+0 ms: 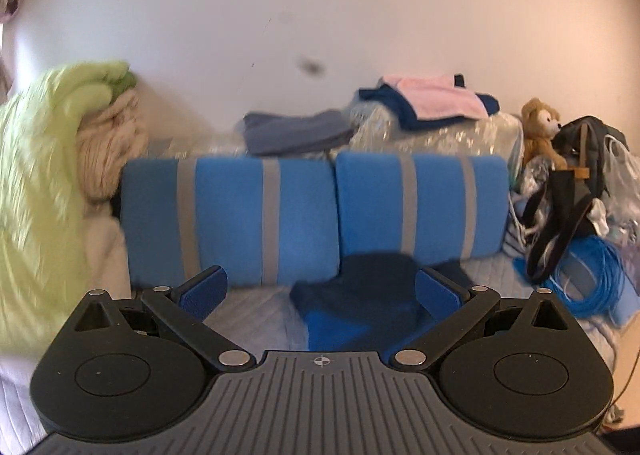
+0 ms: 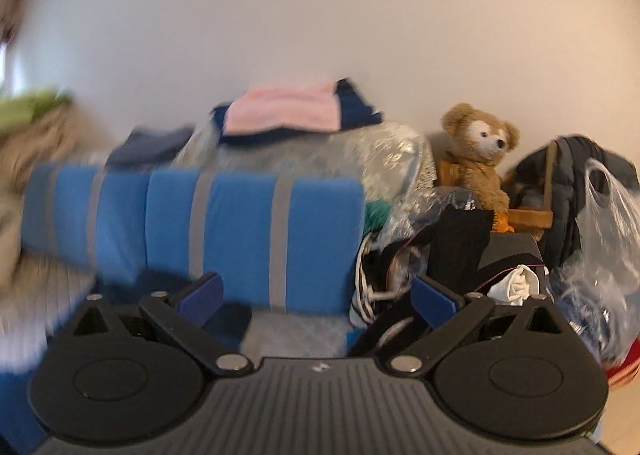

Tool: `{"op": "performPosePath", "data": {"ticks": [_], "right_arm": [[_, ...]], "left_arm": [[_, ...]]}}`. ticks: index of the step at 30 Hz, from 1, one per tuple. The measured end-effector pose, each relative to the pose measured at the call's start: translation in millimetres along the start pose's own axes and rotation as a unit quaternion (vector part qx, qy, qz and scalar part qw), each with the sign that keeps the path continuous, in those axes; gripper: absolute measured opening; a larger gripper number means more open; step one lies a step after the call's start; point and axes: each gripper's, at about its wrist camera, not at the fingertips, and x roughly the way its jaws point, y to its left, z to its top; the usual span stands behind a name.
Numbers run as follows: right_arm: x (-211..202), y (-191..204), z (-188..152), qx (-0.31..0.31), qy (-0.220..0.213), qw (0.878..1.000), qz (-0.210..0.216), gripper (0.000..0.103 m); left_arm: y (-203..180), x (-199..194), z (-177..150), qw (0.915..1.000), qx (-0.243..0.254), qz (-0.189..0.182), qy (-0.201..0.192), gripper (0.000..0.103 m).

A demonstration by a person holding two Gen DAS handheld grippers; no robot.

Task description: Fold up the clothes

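The left hand-held gripper (image 1: 322, 287) is hovering with its blue-padded fingers (image 1: 204, 289) spread wide apart and holding nothing; just beyond and between them a dark navy garment (image 1: 360, 295) is lying rumpled on the pale quilted bed (image 1: 248, 319), its far edge touching the foot of two blue cushions with grey stripes (image 1: 312, 215) that are standing side by side along the bed's back edge. Behind the cushions, a grey folded cloth (image 1: 296, 133) and a pink cloth on a navy one (image 1: 436, 99) are resting on a shiny wrapped bundle against the wall. A lime-green blanket (image 1: 44, 183) is piling up at the bed's left edge, blurred. The right hand-held gripper (image 2: 316, 293) is likewise hanging with its fingers wide apart and empty, facing the right end of the cushions, where black clothing and a white cloth (image 2: 518, 283) are heaped; a brown teddy bear (image 2: 480, 159), a dark backpack (image 2: 576, 183) and a clear plastic bag (image 2: 608, 211) are sitting beyond toward the bed's right corner.
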Motion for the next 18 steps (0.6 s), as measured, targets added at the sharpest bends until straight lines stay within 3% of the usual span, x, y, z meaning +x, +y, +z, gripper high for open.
{"op": "performPosePath", "data": {"ticks": [4, 6, 10, 14, 18], "right_arm": [[-18.7, 3.7, -35.3, -0.046, 0.012, 0.999, 0.026, 0.103], [-20.6, 7.8, -60.9, -0.055, 0.024, 0.997, 0.053, 0.103], [-17.6, 24.5, -112.3, -0.080, 0.041, 0.994, 0.068, 0.103], [-3.7, 37.4, -154.8, -0.071, 0.072, 0.991, 0.088, 0.103], [5.4, 47.9, -179.5, -0.053, 0.091, 0.989, 0.100, 0.103]], "left_arm": [[16.7, -10.9, -49.6, 0.9996, -0.022, -0.018, 0.006, 0.103], [21.0, -3.9, -84.5, 0.9992, -0.037, -0.010, 0.012, 0.103], [21.6, 23.4, -153.8, 0.9962, -0.067, 0.019, 0.052, 0.103], [15.7, 49.9, -212.6, 0.9929, -0.091, -0.001, 0.077, 0.103], [11.4, 65.9, -246.1, 0.9892, -0.121, -0.019, 0.080, 0.103]]}}
